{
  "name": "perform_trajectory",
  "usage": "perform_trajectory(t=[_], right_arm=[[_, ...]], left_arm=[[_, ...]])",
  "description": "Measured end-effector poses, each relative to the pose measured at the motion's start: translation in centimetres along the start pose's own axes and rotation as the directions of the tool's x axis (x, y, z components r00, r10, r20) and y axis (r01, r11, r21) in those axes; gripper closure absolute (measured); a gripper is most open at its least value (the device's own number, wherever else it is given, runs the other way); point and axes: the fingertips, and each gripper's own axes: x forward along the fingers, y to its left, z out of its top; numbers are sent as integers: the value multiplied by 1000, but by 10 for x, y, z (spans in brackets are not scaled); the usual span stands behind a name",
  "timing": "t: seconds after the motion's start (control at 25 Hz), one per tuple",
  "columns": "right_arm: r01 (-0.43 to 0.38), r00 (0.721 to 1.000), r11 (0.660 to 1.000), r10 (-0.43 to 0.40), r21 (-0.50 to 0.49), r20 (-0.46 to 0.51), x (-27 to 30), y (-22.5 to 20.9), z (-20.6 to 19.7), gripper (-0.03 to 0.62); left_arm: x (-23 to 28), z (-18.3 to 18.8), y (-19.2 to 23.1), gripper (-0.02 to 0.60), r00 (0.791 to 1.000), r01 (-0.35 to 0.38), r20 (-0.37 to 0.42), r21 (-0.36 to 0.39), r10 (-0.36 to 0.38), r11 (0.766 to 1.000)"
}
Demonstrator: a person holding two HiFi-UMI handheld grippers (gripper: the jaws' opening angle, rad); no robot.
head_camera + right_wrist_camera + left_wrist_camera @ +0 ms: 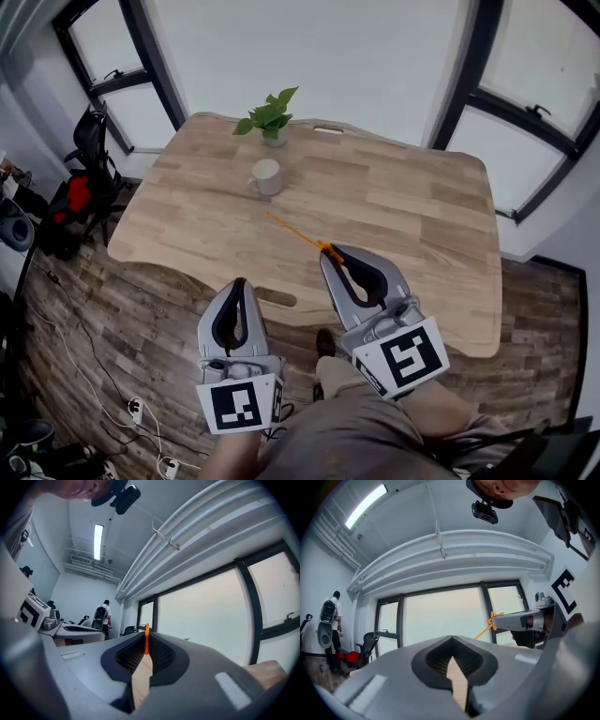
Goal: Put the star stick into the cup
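An orange star stick (292, 231) juts from my right gripper (327, 250), which is shut on its star end; the thin shaft points up-left over the wooden table (394, 202) toward the white cup (267, 176). In the right gripper view the stick (146, 639) stands pinched between the closed jaws. The left gripper view shows the stick (485, 630) at the tip of the other gripper. My left gripper (239, 284) is shut with nothing in it, held below the table's near edge, left of the right one.
A small potted plant (269, 117) stands just behind the cup at the table's far edge. A black office chair (86, 178) with red on it sits left of the table. Cables and a power strip (141, 417) lie on the wood floor at lower left.
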Motion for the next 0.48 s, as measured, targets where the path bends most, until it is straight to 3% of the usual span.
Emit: perform_trajectory(t=[0.48], right_arm=[[-3, 1000, 999, 4, 36, -11, 81, -62, -17, 548]], left_arm=[[106, -7, 11, 581, 1000, 20, -24, 48, -19, 999]])
